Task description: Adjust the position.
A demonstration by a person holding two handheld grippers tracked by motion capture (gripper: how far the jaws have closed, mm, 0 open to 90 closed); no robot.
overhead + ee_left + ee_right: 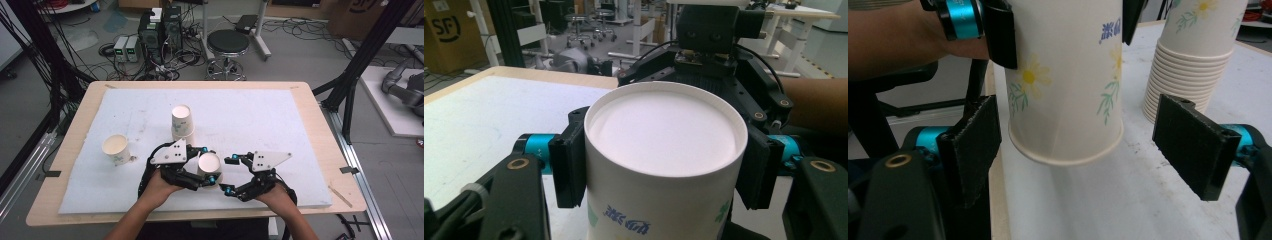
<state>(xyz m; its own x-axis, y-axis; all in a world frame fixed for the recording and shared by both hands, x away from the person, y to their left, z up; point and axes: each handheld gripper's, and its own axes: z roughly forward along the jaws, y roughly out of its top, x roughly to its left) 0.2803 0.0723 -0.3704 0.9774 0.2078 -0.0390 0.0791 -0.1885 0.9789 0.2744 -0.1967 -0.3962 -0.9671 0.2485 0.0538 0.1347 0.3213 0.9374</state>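
A white paper cup (210, 161) with flower print is held mouth down between the pads of my left gripper (208, 164), which is shut on it near its flat base (664, 135). In the right gripper view the cup (1063, 75) hangs a little above the white mat, its rolled rim lowest. My right gripper (227, 175) faces it from the right. Its pads (1193, 145) stand open on either side of the rim and do not touch the cup. The right gripper (714, 45) also appears just behind the cup in the left gripper view.
A mouth-down stack of several cups (182, 122) stands just beyond the held cup, close on its far side (1193, 55). A single upright cup (116, 149) sits to the left. The white mat (260, 115) covers the wooden table (320, 130). A stool (227, 45) and cables lie beyond.
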